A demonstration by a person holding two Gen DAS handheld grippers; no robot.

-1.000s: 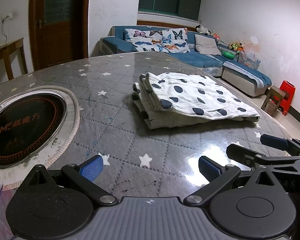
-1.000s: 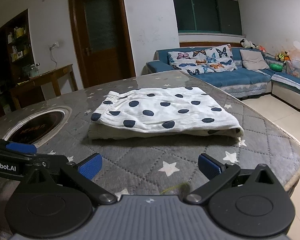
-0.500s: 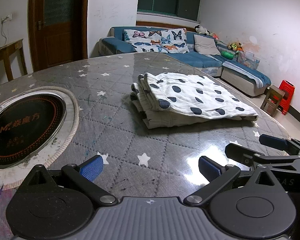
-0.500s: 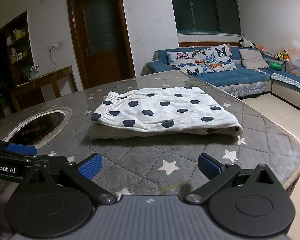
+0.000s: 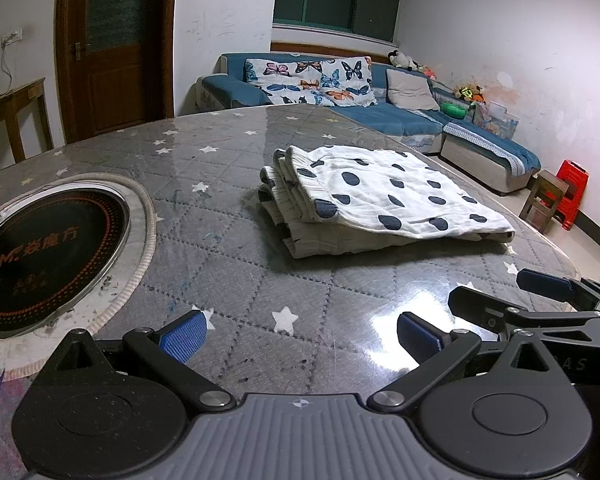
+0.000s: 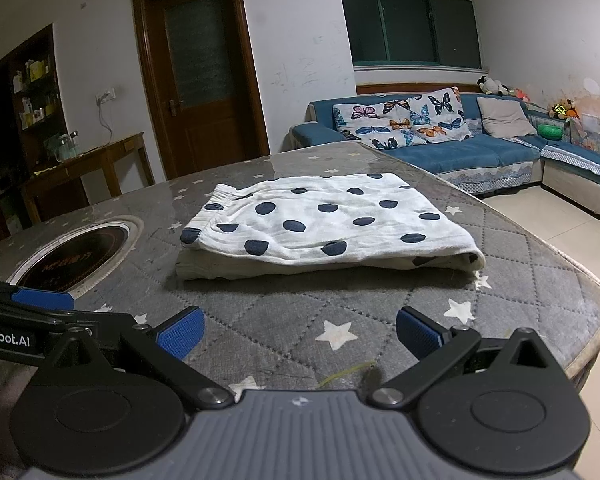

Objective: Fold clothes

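Resting folded on the star-print table (image 6: pixel 520 280) — polka-dot garment (image 6: pixel 332 224), a neat stack | left gripper (image 5: pixel 300 334) and right gripper (image 6: pixel 300 330) near it, apart, jaws spread, grasping nothing | step: folding looks finished | next: likely withdraw or tidy an edge

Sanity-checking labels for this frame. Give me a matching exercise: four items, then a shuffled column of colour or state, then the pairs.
Items:
1. polka-dot garment
2. left gripper
3. sofa
4. stool

Descriptions:
A. red, on the floor by the wall
B. blue, with butterfly cushions
C. folded, lying on the table
D. jaws open, holding nothing

Pairs: 1-C, 2-D, 3-B, 4-A
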